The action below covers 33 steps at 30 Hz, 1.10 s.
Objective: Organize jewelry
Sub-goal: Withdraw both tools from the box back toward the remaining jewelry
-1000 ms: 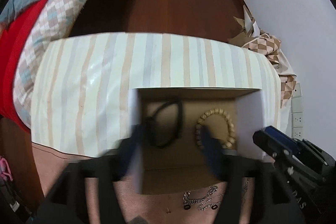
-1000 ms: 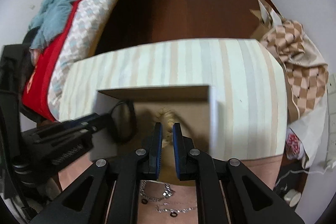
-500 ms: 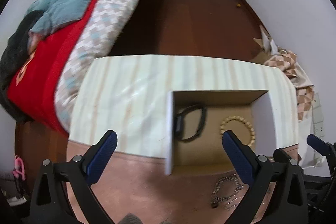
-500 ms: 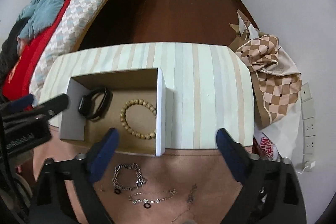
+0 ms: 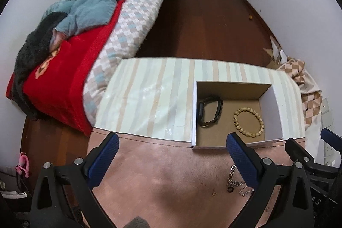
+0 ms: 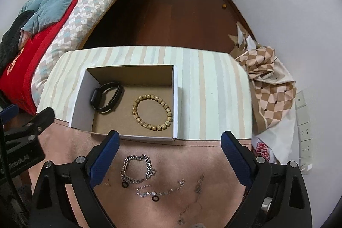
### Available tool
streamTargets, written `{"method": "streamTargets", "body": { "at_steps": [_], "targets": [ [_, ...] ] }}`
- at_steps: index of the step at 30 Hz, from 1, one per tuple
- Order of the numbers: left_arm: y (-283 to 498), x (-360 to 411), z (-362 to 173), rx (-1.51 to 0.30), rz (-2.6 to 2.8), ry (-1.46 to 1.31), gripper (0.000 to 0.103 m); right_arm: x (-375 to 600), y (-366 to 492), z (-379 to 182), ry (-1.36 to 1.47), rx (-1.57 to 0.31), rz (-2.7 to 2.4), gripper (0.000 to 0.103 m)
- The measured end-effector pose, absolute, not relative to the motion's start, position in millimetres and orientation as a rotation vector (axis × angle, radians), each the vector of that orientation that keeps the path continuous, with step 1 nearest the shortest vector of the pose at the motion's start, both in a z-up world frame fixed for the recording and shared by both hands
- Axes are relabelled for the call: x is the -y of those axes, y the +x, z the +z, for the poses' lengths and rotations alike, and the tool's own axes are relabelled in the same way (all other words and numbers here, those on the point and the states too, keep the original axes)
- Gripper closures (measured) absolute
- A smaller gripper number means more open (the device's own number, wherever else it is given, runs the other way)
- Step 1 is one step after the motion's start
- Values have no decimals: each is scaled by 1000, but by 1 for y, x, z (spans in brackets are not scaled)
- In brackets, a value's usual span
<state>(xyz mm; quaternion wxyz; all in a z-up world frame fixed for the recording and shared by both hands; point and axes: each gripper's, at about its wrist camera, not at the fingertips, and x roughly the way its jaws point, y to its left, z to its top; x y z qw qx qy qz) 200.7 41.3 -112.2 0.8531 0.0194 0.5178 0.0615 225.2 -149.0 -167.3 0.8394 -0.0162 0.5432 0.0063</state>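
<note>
An open cardboard box (image 6: 175, 99) (image 5: 194, 112) sits on the striped table. Inside lie a black wristband (image 6: 105, 97) (image 5: 208, 111) and a wooden bead bracelet (image 6: 152, 112) (image 5: 249, 120). On the pink cloth (image 6: 213, 164) in front lie a chunky silver chain bracelet (image 6: 136, 168) (image 5: 233, 176), a thin gem chain (image 6: 160, 188) and a fine chain (image 6: 194, 200). My right gripper (image 6: 170, 149) is open and empty, above the silver chains. My left gripper (image 5: 171, 152) is open and empty, left of the box over the cloth.
The striped table top (image 6: 209, 82) ends at the far edge over dark wood floor. A bed with red and checked covers (image 5: 85, 35) stands to the left. A checked cloth and paper bags (image 6: 269, 87) lie to the right by the wall.
The right gripper opened and let go of the bead bracelet, now lying in the box. Both grippers pulled back and up from the box; the left one shifted left.
</note>
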Motion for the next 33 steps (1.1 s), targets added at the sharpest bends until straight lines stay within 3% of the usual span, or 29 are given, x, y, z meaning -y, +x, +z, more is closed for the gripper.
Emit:
{"method": "streamTargets", "body": {
  "at_steps": [21, 28, 33],
  "targets": [
    [94, -38, -8, -859, 101, 15, 1, 153, 107, -37, -32, -870, -40, 6],
    [79, -41, -9, -855, 102, -14, 1, 151, 78, -16, -10, -819, -22, 6],
    [76, -46, -30, -835, 136, -17, 1, 161, 75, -30, 29, -820, -50, 6]
  ]
}}
